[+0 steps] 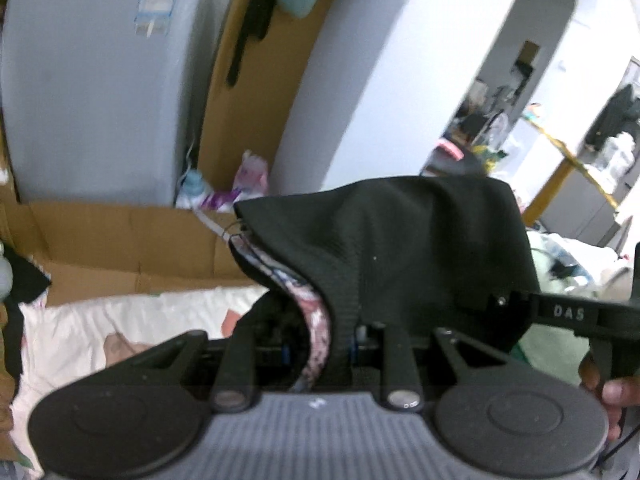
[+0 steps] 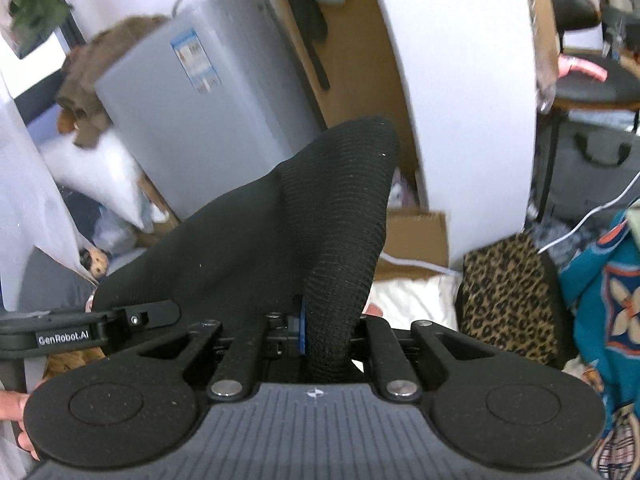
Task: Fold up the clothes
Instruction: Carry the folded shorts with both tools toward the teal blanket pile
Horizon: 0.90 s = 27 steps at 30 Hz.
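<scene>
The black knit garment (image 1: 392, 248) is up in the air between our two tools, well above the white bedding (image 1: 132, 316), so we judge the fold to be at an early stage. We have our left tool (image 1: 320, 344) clamped on one edge, where a pink patterned lining (image 1: 316, 320) peeks out beside the black rim. We have our right tool (image 2: 328, 340) pinched on a bunched ridge of the same cloth (image 2: 304, 216), which rises in a peak in front of the camera. No crease or flat fold shows yet. As we see it, spreading the piece flat on the bedding, folding it and setting it down all remain. A leopard-print cloth (image 2: 508, 300) lies nearby, seemingly still unfolded.
</scene>
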Tool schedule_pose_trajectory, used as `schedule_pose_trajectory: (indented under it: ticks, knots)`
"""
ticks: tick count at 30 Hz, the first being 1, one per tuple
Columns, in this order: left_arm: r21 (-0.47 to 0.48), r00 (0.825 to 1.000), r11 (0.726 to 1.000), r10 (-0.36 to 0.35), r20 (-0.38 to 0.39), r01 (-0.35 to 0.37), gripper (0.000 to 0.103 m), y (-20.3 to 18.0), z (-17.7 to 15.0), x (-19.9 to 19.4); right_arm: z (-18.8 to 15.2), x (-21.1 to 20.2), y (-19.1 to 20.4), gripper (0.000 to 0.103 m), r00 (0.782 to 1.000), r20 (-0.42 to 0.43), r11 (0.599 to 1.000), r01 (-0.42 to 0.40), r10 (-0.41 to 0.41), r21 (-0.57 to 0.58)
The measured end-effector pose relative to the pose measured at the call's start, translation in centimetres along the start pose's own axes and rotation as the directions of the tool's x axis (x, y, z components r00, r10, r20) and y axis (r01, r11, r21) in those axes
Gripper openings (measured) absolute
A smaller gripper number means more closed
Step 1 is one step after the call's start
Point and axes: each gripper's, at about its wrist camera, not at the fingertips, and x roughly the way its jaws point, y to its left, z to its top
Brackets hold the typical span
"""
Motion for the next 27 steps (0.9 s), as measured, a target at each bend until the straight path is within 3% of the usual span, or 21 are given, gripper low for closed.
schedule_pose_trajectory:
  ticks: [6,12,19,27]
  knots:
    - [0.061,0.993,0.997,-0.050,0.111,0.043,0.026,-4.6,0.1,-6.5,1.2,-8.0,0.7,0.009,0.996,0.087,0.999,-0.031,0.030,0.009]
    - [0.067,0.978,0.994,-0.094,0.189,0.082,0.026,-6.9,-1.1,-10.6,0.3,-14.6,2.3,0.009,0.982,0.182,0.996,-0.031,0.045,-0.079]
    - [0.087,0.967,0.989,-0.133,0.216,0.116,0.026,-8.4,-2.2,-12.2,-1.7,-19.1,4.1,0.009,0.971,0.239,0.985,0.028,0.014,-0.173]
    - [0.104,0.952,0.979,-0.195,0.236,0.175,0.026,-10.3,-2.6,-12.6,-2.2,-23.7,3.4,0.009,0.960,0.280,0.981,0.069,-0.016,-0.180]
